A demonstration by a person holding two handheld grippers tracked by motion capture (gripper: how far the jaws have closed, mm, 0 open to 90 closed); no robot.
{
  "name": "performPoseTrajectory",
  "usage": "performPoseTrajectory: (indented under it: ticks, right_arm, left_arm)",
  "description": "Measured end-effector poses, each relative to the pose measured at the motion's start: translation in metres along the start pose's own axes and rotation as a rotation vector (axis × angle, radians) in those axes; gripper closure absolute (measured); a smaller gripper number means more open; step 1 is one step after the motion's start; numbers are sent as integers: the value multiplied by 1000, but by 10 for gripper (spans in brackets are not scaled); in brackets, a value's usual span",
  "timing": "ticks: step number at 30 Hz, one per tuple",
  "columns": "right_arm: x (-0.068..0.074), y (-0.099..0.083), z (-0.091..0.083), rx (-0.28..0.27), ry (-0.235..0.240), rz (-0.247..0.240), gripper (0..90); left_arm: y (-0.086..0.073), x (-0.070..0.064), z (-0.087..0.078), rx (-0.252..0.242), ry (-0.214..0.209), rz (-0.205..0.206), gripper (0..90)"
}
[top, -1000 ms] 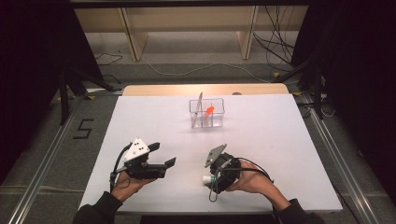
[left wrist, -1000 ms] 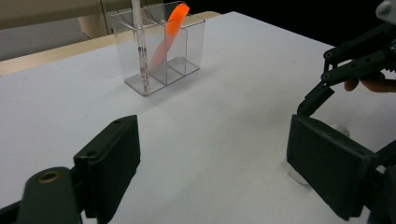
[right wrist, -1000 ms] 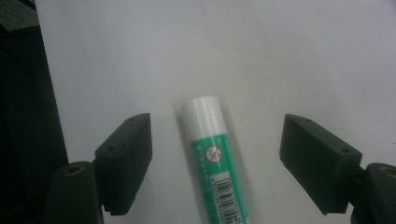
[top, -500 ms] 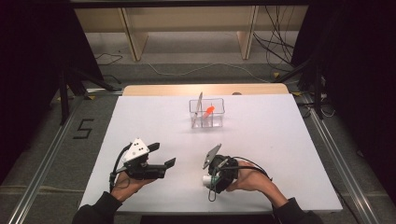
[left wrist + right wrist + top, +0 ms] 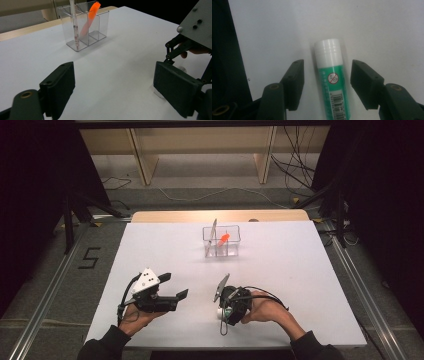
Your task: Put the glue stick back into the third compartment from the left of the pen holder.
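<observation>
A green glue stick with a white cap lies flat on the white table, between the jaws of my right gripper. That gripper is open and points down at the stick, with a gap on each side. From above, my right gripper sits near the front edge with a white end of the glue stick peeking out beside it. My left gripper is held open just left of it, with nothing between its jaws.
A clear divided organizer stands at the table's far middle, holding an orange stick and a thin white pen. The right gripper's grey plate shows close at the right of the left gripper view.
My right gripper has tipped a little further left and down over the glue stick. The left gripper has stayed put.
</observation>
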State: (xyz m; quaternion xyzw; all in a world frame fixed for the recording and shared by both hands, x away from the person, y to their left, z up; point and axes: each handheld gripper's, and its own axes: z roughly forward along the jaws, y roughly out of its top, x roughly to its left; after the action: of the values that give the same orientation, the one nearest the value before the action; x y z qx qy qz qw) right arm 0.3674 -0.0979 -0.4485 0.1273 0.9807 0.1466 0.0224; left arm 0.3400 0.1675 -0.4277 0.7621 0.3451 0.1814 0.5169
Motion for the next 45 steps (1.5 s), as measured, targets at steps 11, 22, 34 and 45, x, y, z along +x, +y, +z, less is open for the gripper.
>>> performPoseTrajectory:
  ticks: [11,22,34,45]
  right_arm:
    - [-2,0,4,33,7,-5,514]
    - [-3,2,6,50,1,-13,560]
    - [-1,7,11,93,-20,-26,589]
    - [3,13,13,133,-32,-62,626]
  left_arm:
    - [0,0,0,2,0,1,169]
    - [0,0,0,0,-1,2,169]
    - [0,0,0,1,0,5,169]
    - [0,0,0,0,0,5,169]
